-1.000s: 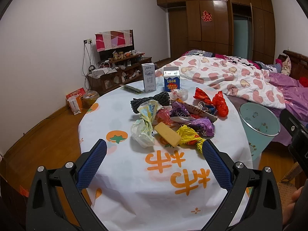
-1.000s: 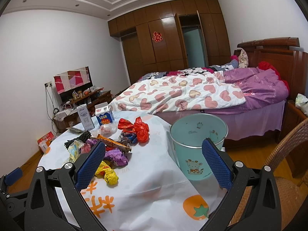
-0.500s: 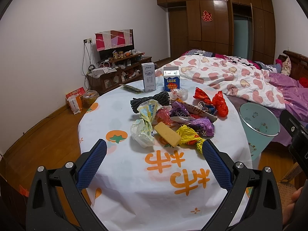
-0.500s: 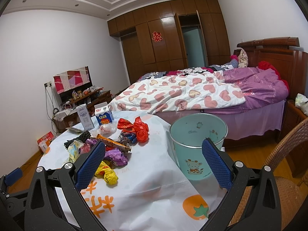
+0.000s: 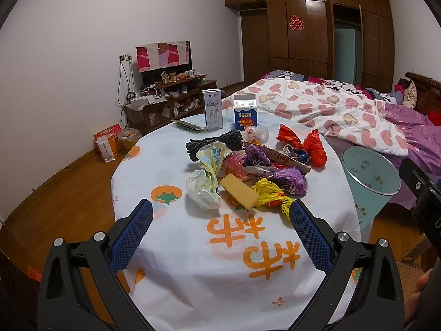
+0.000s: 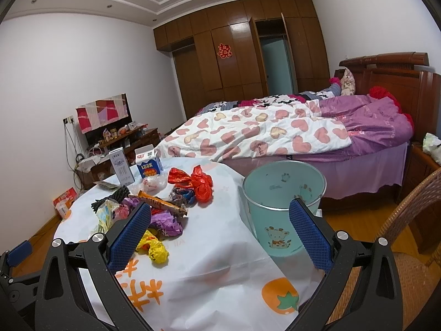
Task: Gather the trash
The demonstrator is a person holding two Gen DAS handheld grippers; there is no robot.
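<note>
Crumpled wrappers and bags make up the trash pile [image 5: 248, 165] mid-table [image 5: 171, 248], on a white cloth with orange print. Using the yellow sponge [image 5: 239, 195] as landmark, left to right: clear-white bag [image 5: 202, 190] touching its left side, black cord bundle [image 5: 215, 144] behind it, purple wrapper [image 5: 286, 179] just to its right and behind, yellow wrapper [image 5: 271, 195] touching its right end, red wrappers [image 5: 303, 143] further right and back. Two cartons [image 5: 212, 113] stand upright well behind the sponge. Teal bin [image 5: 369, 176] stands off the table's right edge, well right of the sponge, with nothing visible inside it.

Left gripper [image 5: 219, 220] hovers just in front of the sponge, fingers spread wide, nothing between them, not touching the pile. Right gripper [image 6: 219, 220] also spread wide and holding nothing; in its view the pile [image 6: 154, 207] sits by its left finger and the bin [image 6: 281, 193] behind its right finger. Contact with either cannot be told.
</note>
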